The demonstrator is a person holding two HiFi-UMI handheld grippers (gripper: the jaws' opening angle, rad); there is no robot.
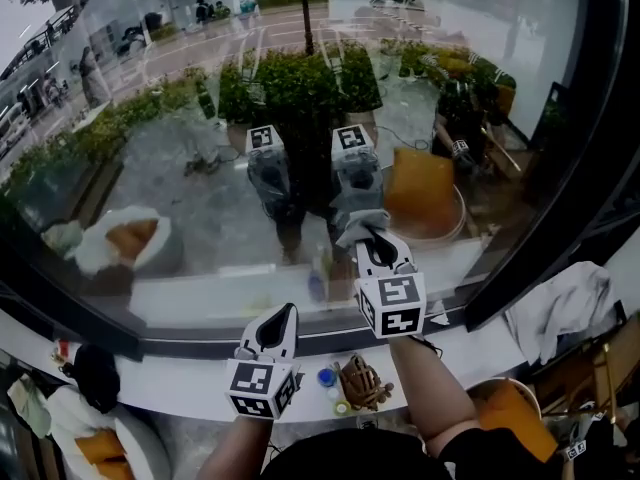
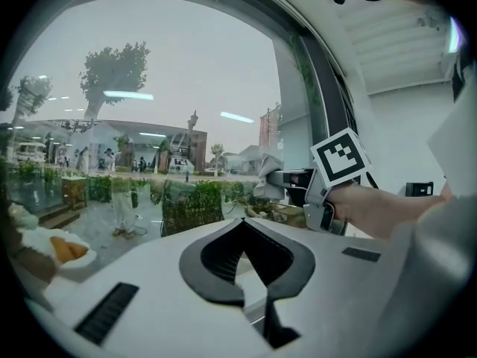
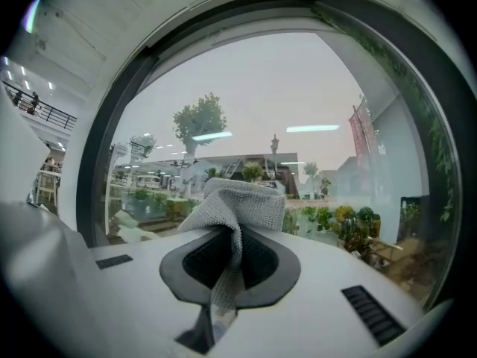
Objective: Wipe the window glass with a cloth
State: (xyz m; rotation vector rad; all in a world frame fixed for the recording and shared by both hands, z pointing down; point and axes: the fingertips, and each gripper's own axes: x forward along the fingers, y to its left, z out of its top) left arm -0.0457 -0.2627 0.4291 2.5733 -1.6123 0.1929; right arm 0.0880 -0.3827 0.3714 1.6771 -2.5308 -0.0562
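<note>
Nearest, the left gripper (image 1: 283, 315) is held low before the window glass (image 1: 190, 158), its jaws closed together on nothing. The right gripper (image 1: 378, 242) is held higher, clamped on a grey cloth (image 1: 361, 224), whose bunched end is set against the glass.

the left gripper (image 1: 288, 313) and the right gripper (image 1: 376, 248) are smooth white shells, each with a spade-shaped opening lined in black ribbed rubber and a thin seam running back from it. a dark ribbed slot (image 2: 106, 313) is set into the flat top of the shell. the left marker cube (image 1: 262, 388) and the right marker cube (image 1: 392, 306) are white with black square patterns. the person wears a dark short sleeve (image 1: 478, 446), and the forearms are bare.
</note>
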